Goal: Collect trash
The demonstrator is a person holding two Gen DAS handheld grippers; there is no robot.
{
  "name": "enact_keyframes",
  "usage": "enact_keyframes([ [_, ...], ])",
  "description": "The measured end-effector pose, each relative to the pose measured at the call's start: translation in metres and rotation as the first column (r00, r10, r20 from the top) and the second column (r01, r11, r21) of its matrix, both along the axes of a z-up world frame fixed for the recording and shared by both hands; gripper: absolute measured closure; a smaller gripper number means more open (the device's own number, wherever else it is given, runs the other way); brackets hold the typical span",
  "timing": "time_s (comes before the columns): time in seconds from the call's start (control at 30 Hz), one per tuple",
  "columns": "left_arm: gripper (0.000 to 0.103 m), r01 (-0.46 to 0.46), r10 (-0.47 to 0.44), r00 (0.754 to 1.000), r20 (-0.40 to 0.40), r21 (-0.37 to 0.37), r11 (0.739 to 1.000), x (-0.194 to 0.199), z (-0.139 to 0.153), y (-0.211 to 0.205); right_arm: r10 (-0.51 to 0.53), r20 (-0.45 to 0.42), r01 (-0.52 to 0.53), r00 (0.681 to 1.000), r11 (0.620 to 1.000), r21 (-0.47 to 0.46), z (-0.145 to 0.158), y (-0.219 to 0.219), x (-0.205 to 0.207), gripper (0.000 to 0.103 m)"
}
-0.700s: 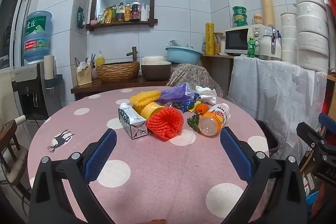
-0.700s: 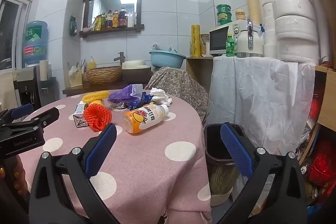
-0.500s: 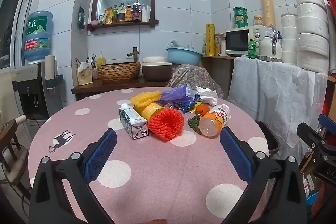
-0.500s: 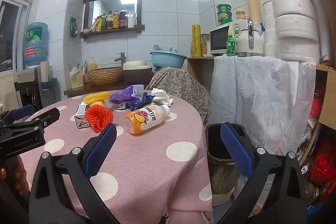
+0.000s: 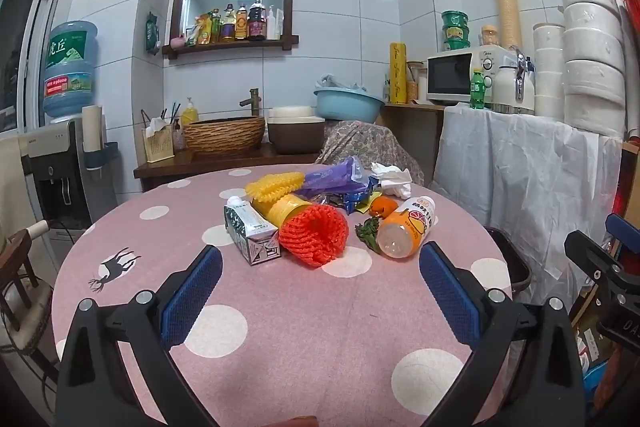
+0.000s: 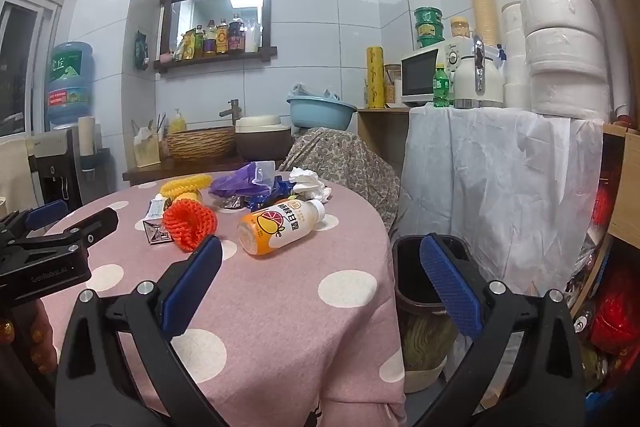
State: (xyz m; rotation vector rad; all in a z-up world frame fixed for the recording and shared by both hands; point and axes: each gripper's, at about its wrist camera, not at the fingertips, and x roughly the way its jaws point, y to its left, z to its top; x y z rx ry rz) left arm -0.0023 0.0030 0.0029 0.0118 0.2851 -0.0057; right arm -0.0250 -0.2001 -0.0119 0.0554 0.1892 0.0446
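Left gripper [image 5: 320, 279] is spread all the way open with nothing in it, hovering over the pink dotted bench [image 5: 280, 327], and the trash sits just ahead: milk carton [image 5: 251, 234], red foam net [image 5: 313, 235] and a juice bottle [image 5: 406, 227] on its side. Right gripper [image 6: 320, 271] is wide open and empty too, at the bench edge, with the dark bin [image 6: 412, 291] on the floor right beside the bench.

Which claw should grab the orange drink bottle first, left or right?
Right, probably. The bottle lies on the table's bin side, nearest the open right claw, with the bin just beside it.
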Motion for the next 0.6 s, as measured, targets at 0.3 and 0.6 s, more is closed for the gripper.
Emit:
enact_keyframes([
  [0.3, 0.005, 0.007, -0.007, 1.0, -0.017, 0.001, 1.0, 0.0069, -0.0055, -0.0035, -0.012, 0.004, 0.012, 1.0, 1.0, 0.003, -0.0016, -0.003, -0.0002, 0.005],
  [0.6, 0.005, 0.013, -0.013, 1.0, -0.023, -0.005, 1.0, 0.0098, -0.0086, -0.0041, -0.021, 0.006, 0.021, 1.0, 1.0, 0.015, -0.0015, -0.0064, -0.0018, 0.005],
])
